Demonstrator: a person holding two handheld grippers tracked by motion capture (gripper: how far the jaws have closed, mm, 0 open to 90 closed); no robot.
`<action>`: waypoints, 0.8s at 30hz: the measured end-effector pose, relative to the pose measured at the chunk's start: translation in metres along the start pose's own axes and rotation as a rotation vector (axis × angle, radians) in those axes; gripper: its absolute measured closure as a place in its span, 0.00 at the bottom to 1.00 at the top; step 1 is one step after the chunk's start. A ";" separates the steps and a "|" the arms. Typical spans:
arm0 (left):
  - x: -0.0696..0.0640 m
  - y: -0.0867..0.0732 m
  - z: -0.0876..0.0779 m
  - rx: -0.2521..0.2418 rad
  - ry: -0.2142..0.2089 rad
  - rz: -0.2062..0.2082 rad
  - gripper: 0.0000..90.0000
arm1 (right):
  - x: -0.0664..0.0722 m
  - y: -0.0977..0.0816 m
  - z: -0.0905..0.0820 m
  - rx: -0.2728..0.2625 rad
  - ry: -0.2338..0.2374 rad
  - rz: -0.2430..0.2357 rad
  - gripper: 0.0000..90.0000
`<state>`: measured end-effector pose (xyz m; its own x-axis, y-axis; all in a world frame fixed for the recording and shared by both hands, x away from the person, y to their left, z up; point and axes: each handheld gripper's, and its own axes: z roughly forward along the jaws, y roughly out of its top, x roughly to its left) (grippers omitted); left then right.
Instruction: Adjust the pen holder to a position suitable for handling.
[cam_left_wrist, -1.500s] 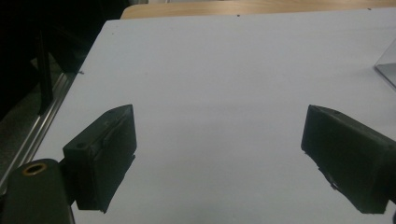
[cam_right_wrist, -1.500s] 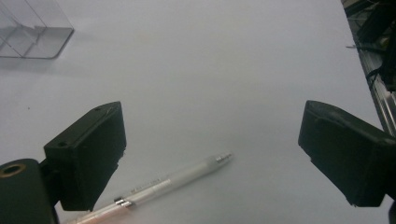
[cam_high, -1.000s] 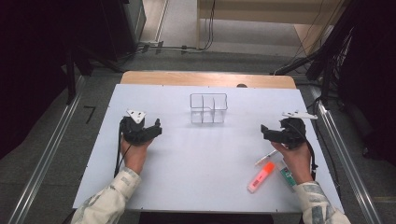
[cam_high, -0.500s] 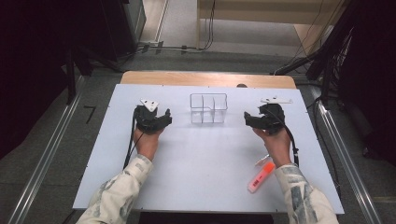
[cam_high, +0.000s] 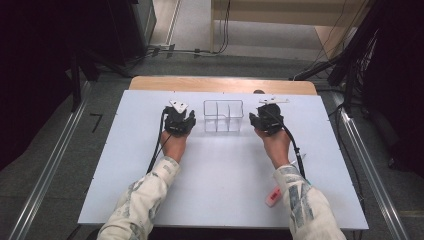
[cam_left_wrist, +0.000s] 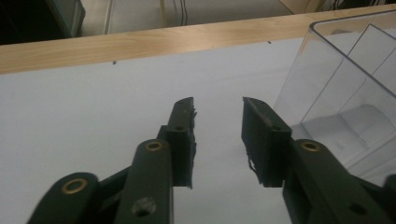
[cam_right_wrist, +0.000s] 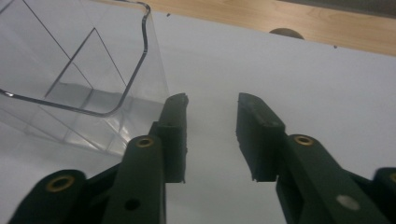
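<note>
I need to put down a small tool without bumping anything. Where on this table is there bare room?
The white table top is bare left of the left gripper, and in the middle between the two forearms, in front of the clear divided box. It is crowded beside the box, and an orange-pink tube lies by the right sleeve.

claws (cam_left_wrist: 217, 135) black | organizer (cam_high: 223, 116) clear | table (cam_high: 220, 190) white | sleeves (cam_high: 145, 200) pale patterned
</note>
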<state>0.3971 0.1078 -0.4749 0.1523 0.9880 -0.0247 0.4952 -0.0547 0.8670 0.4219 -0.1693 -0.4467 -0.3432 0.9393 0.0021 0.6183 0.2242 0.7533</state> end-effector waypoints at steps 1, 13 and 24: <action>0.000 0.000 0.002 0.003 -0.003 -0.008 0.79 | -0.001 0.000 0.003 0.003 0.005 0.009 0.80; -0.001 0.000 0.015 0.034 -0.051 -0.026 1.00 | 0.005 -0.007 0.024 0.017 0.128 -0.022 0.98; -0.013 0.001 0.019 0.030 -0.096 -0.020 1.00 | 0.011 -0.006 0.030 0.025 0.130 -0.032 0.98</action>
<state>0.4121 0.0919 -0.4828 0.2228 0.9706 -0.0912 0.5244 -0.0404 0.8505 0.4352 -0.1529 -0.4711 -0.4504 0.8905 0.0649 0.6223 0.2609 0.7380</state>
